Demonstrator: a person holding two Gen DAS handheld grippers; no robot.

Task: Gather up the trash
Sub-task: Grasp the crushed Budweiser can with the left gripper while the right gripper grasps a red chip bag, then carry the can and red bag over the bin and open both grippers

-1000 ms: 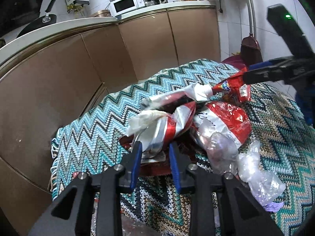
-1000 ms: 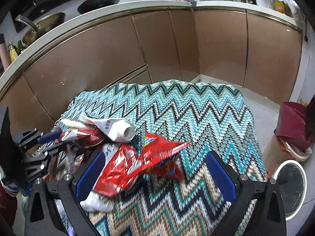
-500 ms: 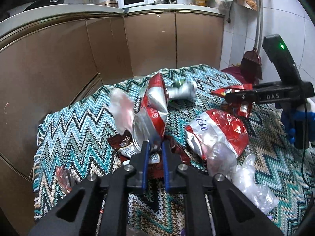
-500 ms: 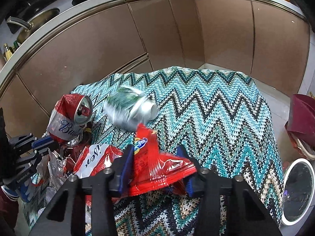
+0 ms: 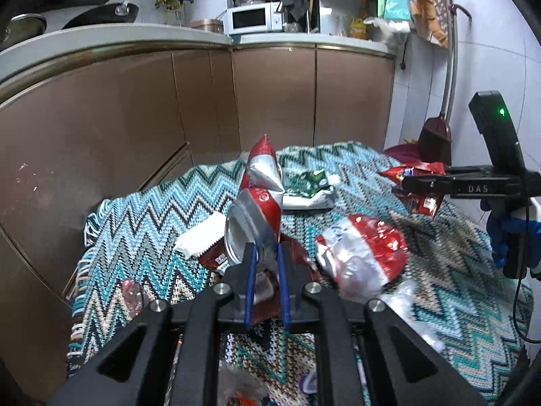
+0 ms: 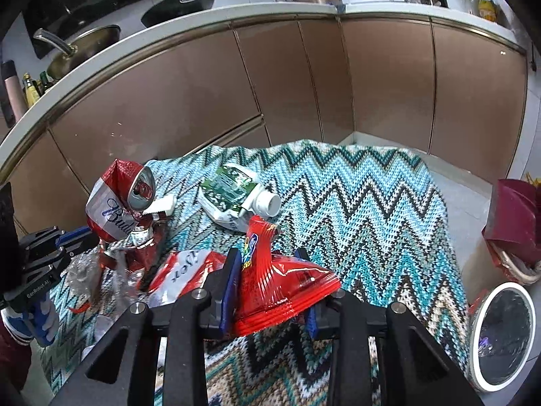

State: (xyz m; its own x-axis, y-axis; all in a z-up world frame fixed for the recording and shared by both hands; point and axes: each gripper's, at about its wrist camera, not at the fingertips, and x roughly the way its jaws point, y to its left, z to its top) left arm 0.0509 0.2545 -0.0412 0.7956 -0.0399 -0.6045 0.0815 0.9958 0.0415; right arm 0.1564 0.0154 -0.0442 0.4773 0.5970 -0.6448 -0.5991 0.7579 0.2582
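Claws, both gripping: my left gripper (image 5: 265, 264) is pinching the crushed can (image 5: 257, 213) by its rim, my right gripper (image 6: 267, 287), having just been closing, is clamping the red wrapper (image 6: 270, 280) above the blanket (image 6: 355, 203). I am judging the can's thin hold likeliest to be slipping.

Crushed can (image 6: 116, 199) left of squashed bottle (image 6: 233, 196) on blanket (image 6: 355, 203), snack bag (image 6: 280, 284) in front, bin (image 6: 503, 331) at far right

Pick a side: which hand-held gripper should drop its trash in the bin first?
Right, probably. The right hand-held gripper is shut on the red snack bag, and the white-rimmed bin sits beside it; the left hand-held gripper, pinching the crushed can, is farther.
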